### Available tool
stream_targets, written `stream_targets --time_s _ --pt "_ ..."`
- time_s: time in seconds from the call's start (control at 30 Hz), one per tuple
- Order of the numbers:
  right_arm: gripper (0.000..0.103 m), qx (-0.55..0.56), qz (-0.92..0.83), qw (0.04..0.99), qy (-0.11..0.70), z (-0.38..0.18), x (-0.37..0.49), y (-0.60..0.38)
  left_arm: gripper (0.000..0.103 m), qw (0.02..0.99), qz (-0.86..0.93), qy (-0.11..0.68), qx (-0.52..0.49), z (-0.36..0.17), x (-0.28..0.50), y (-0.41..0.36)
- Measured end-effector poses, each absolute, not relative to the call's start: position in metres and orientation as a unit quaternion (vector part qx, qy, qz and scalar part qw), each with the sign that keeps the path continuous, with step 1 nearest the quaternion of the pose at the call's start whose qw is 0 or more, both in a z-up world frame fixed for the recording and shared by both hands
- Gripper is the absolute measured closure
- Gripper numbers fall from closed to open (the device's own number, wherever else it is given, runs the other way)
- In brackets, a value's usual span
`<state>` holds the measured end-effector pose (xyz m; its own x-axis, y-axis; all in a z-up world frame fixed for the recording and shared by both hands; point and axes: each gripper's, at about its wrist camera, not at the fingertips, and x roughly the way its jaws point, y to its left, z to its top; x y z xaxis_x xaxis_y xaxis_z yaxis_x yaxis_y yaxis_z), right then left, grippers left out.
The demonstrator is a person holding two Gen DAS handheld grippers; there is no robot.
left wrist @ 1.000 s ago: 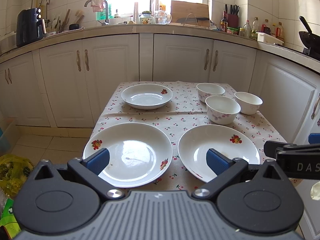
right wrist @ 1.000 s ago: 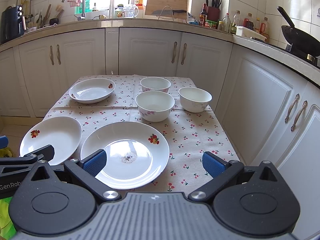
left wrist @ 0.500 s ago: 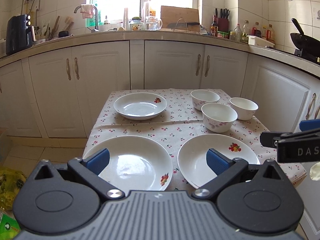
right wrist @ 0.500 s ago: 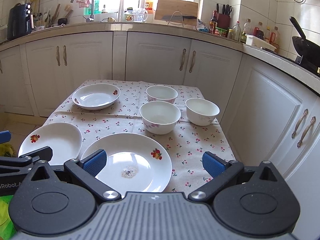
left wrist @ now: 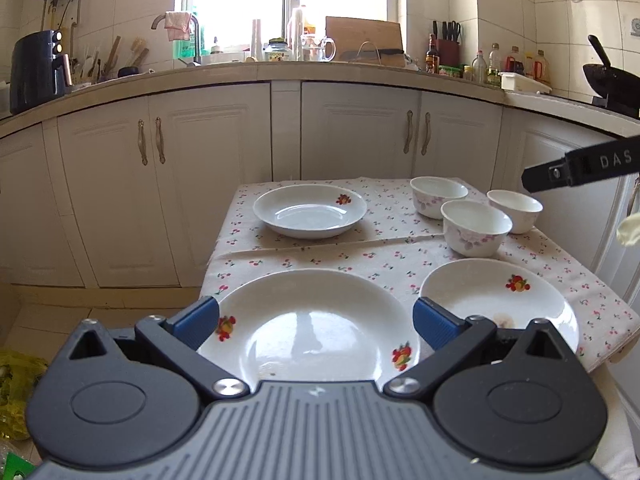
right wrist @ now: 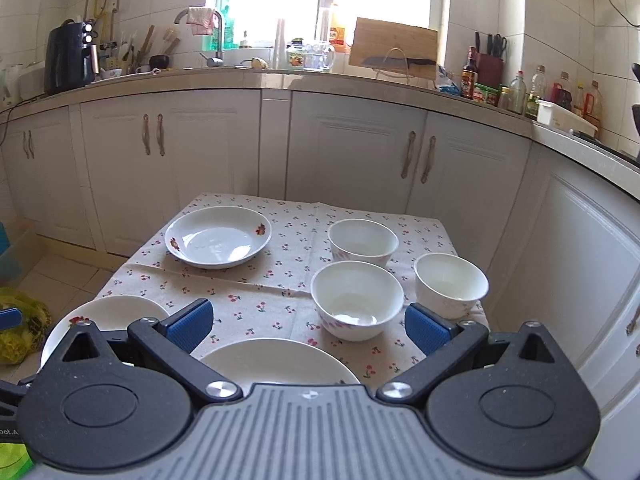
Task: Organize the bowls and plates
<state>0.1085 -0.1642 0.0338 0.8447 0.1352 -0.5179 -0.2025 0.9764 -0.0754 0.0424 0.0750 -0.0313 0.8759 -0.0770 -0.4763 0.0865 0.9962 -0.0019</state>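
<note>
A small table (left wrist: 312, 256) with a cherry-print cloth carries three white plates and three white bowls. My left gripper (left wrist: 316, 322) is open above the near-left plate (left wrist: 316, 320), holding nothing. The near-right plate (left wrist: 496, 300) lies beside it, and a deeper plate (left wrist: 310, 210) sits at the far left. The bowls (left wrist: 476, 226) cluster at the far right. My right gripper (right wrist: 308, 326) is open over the near-right plate (right wrist: 276, 362), with the nearest bowl (right wrist: 356, 300) just ahead; the other bowls (right wrist: 450, 284) (right wrist: 362, 242) stand behind it.
White cabinets (left wrist: 224, 160) and a cluttered counter (left wrist: 320, 66) run behind and to the right of the table. A wok (left wrist: 612, 78) sits on the right counter. A yellow bag (right wrist: 20, 320) lies on the floor at the left. The right gripper's body (left wrist: 580, 164) shows at the right edge.
Both grippers have dropped lower and tilted up, so the plates sit closer under the fingers. The right gripper has moved forward toward the bowls. Nothing on the table has moved.
</note>
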Motion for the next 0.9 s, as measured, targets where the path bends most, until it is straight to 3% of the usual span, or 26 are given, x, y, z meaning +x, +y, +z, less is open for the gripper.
stream_targets --time_s 0.27,0.9 --pt "0.000 -0.058 0.180 0.941 0.281 0.015 0.134 -0.134 0.001 0.940 -0.119 0.318 -0.040 -0.061 0.041 0.114" --pt "0.000 -0.051 0.349 0.851 0.390 -0.044 0.190 -0.082 0.000 0.916 -0.164 0.363 0.048 -0.108 0.071 0.126"
